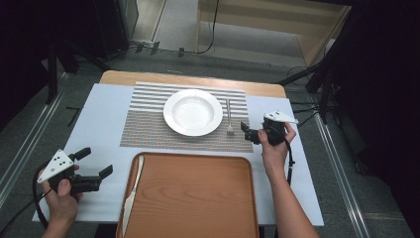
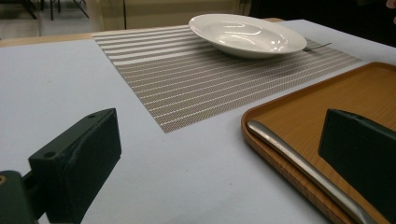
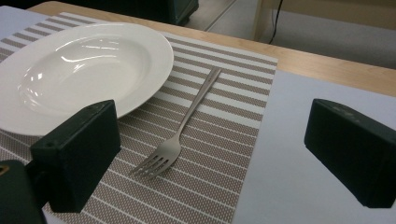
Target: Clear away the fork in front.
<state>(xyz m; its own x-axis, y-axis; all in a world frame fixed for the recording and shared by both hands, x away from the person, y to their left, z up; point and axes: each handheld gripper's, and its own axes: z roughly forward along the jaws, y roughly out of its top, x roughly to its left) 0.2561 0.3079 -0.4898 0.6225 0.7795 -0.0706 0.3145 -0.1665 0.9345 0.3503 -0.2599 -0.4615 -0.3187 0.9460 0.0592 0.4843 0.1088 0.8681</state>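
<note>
Tray (image 1: pixel 198 198) near edge cut by frame bottom; knife (image 2: pixel 303 172) blade hidden behind jaw, left gripper view.

Wooden table (image 1: pixel 148 77), pale sheet (image 1: pixel 101 119) covering it, striped placemat (image 1: pixel 148 126) and wooden tray (image 1: pixel 193 198) on the sheet

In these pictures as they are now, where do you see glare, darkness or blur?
High view: the plate is washed out bright white, and both side edges of the room are nearly black. Left gripper view: soft reflections on the plate and along the knife; the near fingers look soft. Right gripper view: light streaks on the plate; the fork is sharp.
</note>
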